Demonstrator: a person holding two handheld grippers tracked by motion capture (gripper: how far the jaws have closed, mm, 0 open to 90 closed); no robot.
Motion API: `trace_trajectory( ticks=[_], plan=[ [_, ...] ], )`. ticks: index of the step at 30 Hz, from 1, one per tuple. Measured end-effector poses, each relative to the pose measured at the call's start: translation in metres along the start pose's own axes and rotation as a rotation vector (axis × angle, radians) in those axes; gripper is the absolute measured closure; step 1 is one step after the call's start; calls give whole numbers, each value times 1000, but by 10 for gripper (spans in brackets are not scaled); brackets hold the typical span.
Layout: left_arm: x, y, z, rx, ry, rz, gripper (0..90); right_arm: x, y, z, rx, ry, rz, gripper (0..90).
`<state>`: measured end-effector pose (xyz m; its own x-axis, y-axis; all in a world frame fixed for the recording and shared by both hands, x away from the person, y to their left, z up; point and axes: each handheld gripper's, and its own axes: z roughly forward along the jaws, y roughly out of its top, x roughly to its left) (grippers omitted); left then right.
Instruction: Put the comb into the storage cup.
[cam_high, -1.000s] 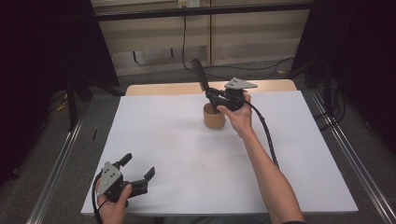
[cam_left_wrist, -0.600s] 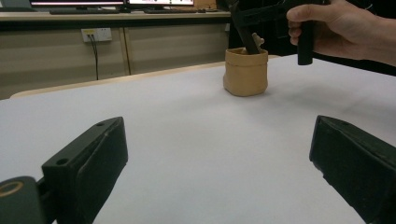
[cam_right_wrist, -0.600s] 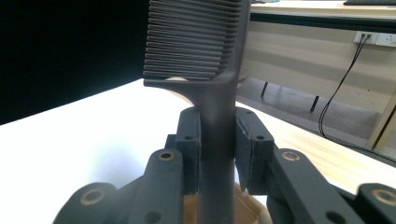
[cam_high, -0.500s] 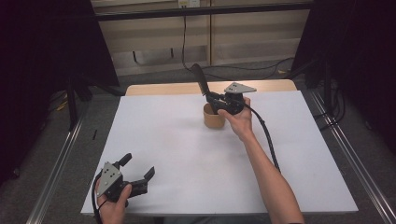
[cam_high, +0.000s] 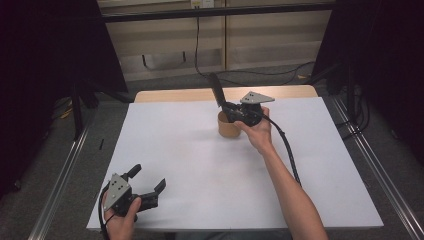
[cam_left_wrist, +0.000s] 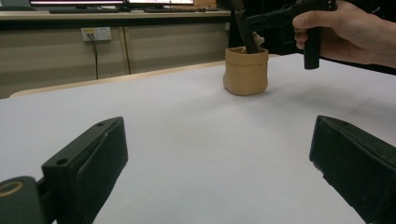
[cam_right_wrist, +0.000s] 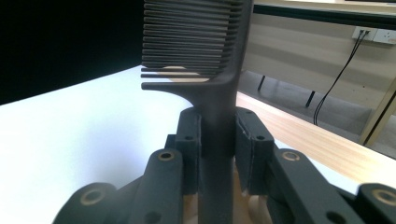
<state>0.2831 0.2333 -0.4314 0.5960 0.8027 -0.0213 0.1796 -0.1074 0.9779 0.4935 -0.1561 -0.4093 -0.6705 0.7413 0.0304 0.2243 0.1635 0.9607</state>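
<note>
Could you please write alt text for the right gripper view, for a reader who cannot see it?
The right hand-held gripper is shut on the handle of a dark comb, whose teeth rise at the top of the frame. Behind lie the white tabletop and a wooden edge.

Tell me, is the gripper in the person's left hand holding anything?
No, the left gripper has its two black jaws spread wide apart over the bare white table, with nothing between them.

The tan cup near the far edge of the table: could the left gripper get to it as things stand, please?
Probably yes. The left gripper is open, and bare white table lies between it and the cup. But the right gripper holds a comb over it.
</note>
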Motion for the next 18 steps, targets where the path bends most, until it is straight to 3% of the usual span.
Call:
trace_trajectory(
  ticks=[18],
  plan=[
    [0, 0, 1, 3, -5, 0, 45, 3, -12, -3, 38, 0, -14, 728]
  ],
)
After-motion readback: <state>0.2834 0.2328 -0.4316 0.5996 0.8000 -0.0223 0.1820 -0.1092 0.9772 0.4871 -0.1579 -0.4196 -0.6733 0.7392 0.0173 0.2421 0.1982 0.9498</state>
